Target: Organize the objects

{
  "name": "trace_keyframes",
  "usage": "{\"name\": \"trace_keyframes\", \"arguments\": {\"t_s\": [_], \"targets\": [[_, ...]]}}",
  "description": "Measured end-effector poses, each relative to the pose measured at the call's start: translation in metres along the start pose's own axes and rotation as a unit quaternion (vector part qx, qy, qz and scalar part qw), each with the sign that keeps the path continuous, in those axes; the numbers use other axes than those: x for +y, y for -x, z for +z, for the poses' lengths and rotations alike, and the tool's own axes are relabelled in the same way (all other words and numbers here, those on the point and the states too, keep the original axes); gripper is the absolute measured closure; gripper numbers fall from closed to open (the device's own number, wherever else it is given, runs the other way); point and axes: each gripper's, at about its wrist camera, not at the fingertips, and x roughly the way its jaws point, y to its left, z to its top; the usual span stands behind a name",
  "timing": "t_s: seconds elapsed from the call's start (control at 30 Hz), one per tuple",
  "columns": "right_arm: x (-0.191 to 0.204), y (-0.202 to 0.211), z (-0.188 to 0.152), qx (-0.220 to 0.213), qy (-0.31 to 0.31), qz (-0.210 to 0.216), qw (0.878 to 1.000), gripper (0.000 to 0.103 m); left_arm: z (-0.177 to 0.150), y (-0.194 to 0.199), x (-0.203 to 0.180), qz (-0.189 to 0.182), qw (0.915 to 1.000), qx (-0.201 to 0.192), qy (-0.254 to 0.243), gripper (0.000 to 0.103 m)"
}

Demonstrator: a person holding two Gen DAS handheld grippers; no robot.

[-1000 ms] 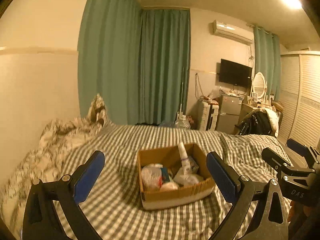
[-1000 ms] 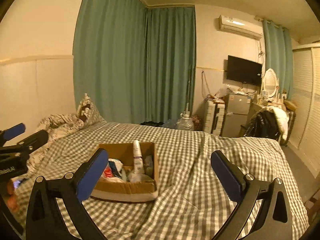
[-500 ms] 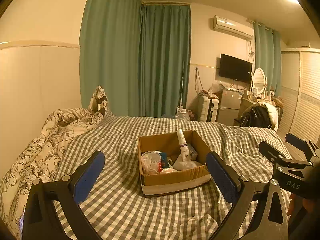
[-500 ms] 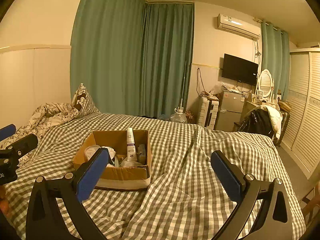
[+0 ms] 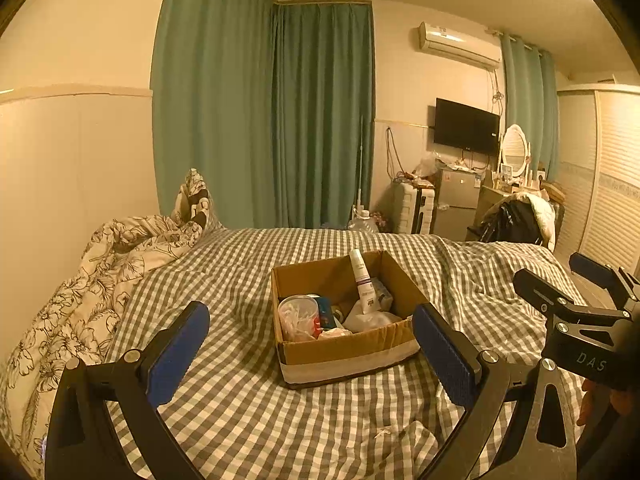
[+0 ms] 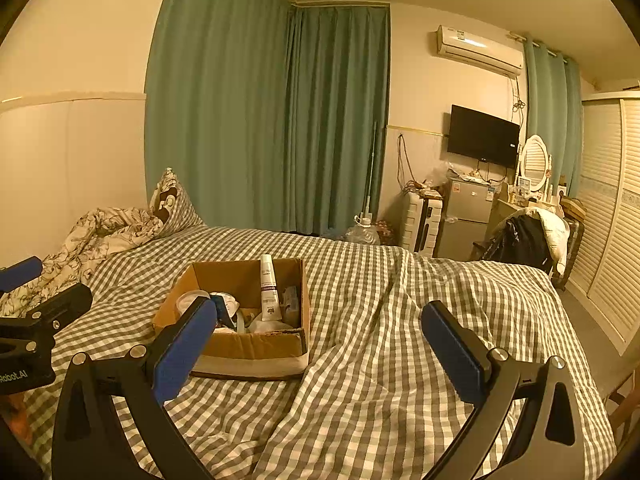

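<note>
The left gripper (image 5: 310, 346) is hovering with jaws spread wide and empty before the cardboard box (image 5: 344, 354), which is sitting on the checked bedspread (image 5: 240, 412). Inside it, a white tube (image 5: 361, 280) is leaning against the back wall and could topple if nudged. The right gripper (image 6: 320, 344) is gaping equally empty, and the soft bedding may be letting the box tilt.

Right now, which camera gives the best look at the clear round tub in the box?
Left wrist view: the clear tub sits unobstructed in the cardboard box, contents visible. In the right wrist view only its rim shows, behind that gripper's own blue pad.
</note>
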Motion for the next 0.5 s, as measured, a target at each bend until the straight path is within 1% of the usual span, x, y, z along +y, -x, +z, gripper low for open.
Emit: {"name": "trace_keyframes", "arguments": {"t_s": [0.5], "targets": [[0.0055, 0.0013, -0.002, 0.003, 0.004, 0.003, 1.0, 0.0, -0.004, -0.0018, 0.0005, -0.003, 1.0, 0.004, 0.002, 0.0]]}}
